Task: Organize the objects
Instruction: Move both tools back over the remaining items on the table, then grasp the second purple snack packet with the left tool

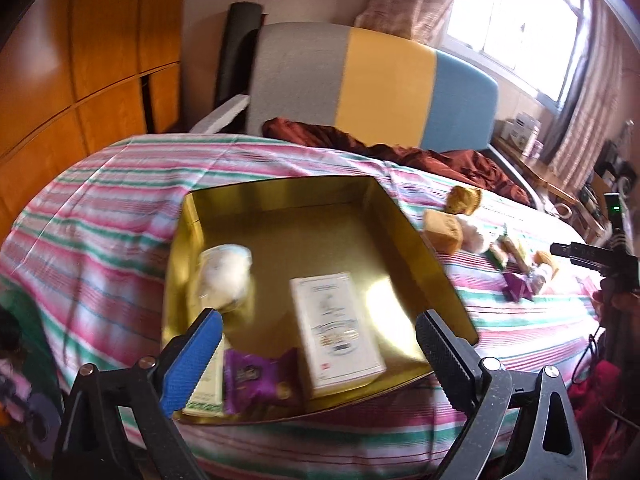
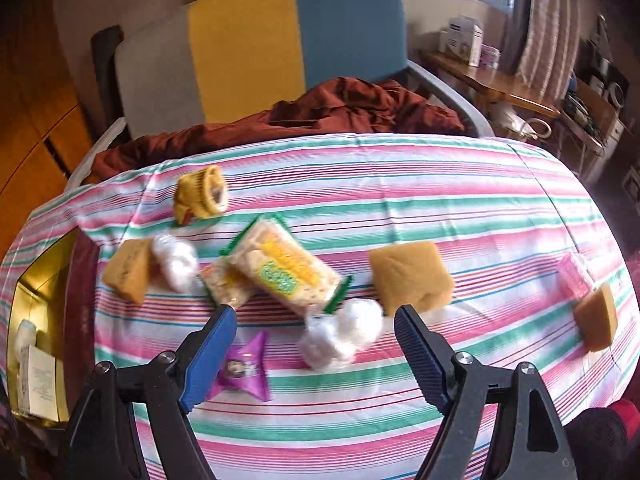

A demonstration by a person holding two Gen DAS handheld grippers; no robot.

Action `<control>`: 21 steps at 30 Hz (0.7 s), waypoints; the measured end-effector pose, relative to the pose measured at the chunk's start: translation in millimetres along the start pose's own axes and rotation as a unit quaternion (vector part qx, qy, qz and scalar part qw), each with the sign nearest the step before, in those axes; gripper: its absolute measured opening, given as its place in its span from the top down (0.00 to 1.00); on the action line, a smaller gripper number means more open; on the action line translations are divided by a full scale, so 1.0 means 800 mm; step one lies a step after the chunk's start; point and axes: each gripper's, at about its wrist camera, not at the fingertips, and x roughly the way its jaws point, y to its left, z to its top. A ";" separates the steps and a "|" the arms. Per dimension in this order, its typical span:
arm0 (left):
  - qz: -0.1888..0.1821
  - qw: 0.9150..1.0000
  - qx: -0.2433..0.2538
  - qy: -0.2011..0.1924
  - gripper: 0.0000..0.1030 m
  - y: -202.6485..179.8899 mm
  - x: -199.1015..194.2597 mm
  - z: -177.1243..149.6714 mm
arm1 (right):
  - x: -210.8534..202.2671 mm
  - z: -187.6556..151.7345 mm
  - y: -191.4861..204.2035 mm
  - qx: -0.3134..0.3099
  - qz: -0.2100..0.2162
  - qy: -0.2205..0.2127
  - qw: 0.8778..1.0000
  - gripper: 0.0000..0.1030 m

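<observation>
While the left gripper (image 1: 320, 334) hangs over the gold box (image 1: 416, 236) with its jaws spread wide and nothing between them, the right gripper (image 2: 314, 332) does the same above the striped bedsheet (image 2: 440, 200), fingers well apart and gripping nothing; inside the box we have a white carton (image 1: 338, 326) lying flat near the middle, a purple packet (image 1: 260, 376) at the near edge just beside it, a pale round bag (image 1: 226, 276) toward the left wall, and a flat pale pack (image 1: 208, 384) partly hidden behind the blue fingertip (image 1: 196, 360); over on the sheet the rest is scattered; a cracker pack (image 2: 286, 268) with green ends lies tilted in the middle, overlapping a second cracker pack (image 2: 224, 282) on its left; a white cotton bag (image 2: 344, 334) sits right between the right gripper's fingers, just below the crackers; a purple star-shaped packet (image 2: 242, 368) lies beside the blue finger (image 2: 208, 356); a tan sponge (image 2: 410, 276) rests near the dark finger (image 2: 420, 360), another sponge (image 2: 128, 270) touches a second cotton bag (image 2: 176, 264) on the left, and a third sponge (image 2: 598, 322) sits far right beside a pink packet (image 2: 576, 280); a yellow wrapped cake (image 2: 202, 194) lies farthest back; motion blur softens every label, so print is unreadable; behind the bed stand a grey, yellow and blue headboard (image 2: 248, 48) and crumpled maroon cloth (image 2: 340, 108).
</observation>
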 end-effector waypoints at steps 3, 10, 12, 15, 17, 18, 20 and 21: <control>-0.033 0.999 0.033 -0.001 0.05 -0.043 0.005 0.015 | 0.011 -0.009 -0.047 0.062 -0.003 0.005 0.998 0.20; -0.103 0.982 0.157 0.031 0.06 -0.183 0.049 0.034 | 0.010 -0.012 -0.098 0.174 0.031 0.009 0.984 0.20; -0.127 0.972 0.193 0.045 0.06 -0.223 0.068 0.034 | 0.012 -0.014 -0.103 0.188 0.043 0.014 0.981 0.20; -0.149 0.956 0.246 0.064 0.06 -0.276 0.100 0.033 | 0.022 -0.016 -0.109 0.202 0.053 0.032 0.977 0.20; -0.152 0.946 0.275 0.081 0.06 -0.304 0.123 0.030 | 0.029 -0.019 -0.111 0.208 0.060 0.046 0.975 0.20; -0.157 0.942 0.284 0.087 0.06 -0.316 0.134 0.028 | 0.031 -0.020 -0.111 0.208 0.061 0.051 0.975 0.20; -0.163 0.936 0.296 0.098 0.06 -0.333 0.155 0.028 | 0.035 -0.021 -0.110 0.206 0.056 0.060 0.975 0.20; -0.165 0.933 0.301 0.104 0.06 -0.338 0.163 0.028 | 0.038 -0.022 -0.110 0.205 0.055 0.065 0.975 0.20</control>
